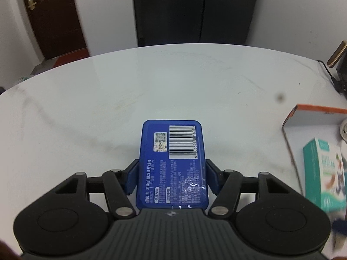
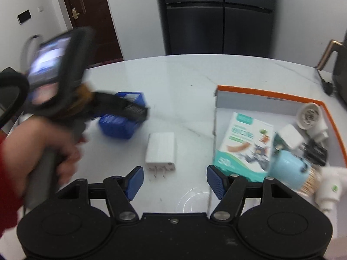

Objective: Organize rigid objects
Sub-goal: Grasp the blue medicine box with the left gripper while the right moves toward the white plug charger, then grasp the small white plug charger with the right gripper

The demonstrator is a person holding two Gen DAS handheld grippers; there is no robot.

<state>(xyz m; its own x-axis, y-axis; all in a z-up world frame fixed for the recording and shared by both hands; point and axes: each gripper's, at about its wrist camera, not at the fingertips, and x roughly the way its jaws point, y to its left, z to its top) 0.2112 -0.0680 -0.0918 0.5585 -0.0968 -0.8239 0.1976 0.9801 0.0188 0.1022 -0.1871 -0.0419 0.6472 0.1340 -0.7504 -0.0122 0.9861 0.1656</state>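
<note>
Since the blue box [image 1: 172,162] probably belongs in the tray [image 2: 271,93], the left claw [image 1: 172,177] grips it above the desk [image 1: 151,82]; the right claw [image 2: 174,181] hangs released over a white charger [image 2: 161,149].

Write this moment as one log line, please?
left claw: shut on blue box | right claw: open, above white charger | orange-rimmed tray: part filled

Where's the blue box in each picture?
Left wrist view: the blue box sits low in the middle, clamped in the left gripper, barcode side up.
Right wrist view: the blue box is at middle left, blurred, held by the other gripper above the table.
Shared landmark: the orange-rimmed tray, at the right in both.
</note>
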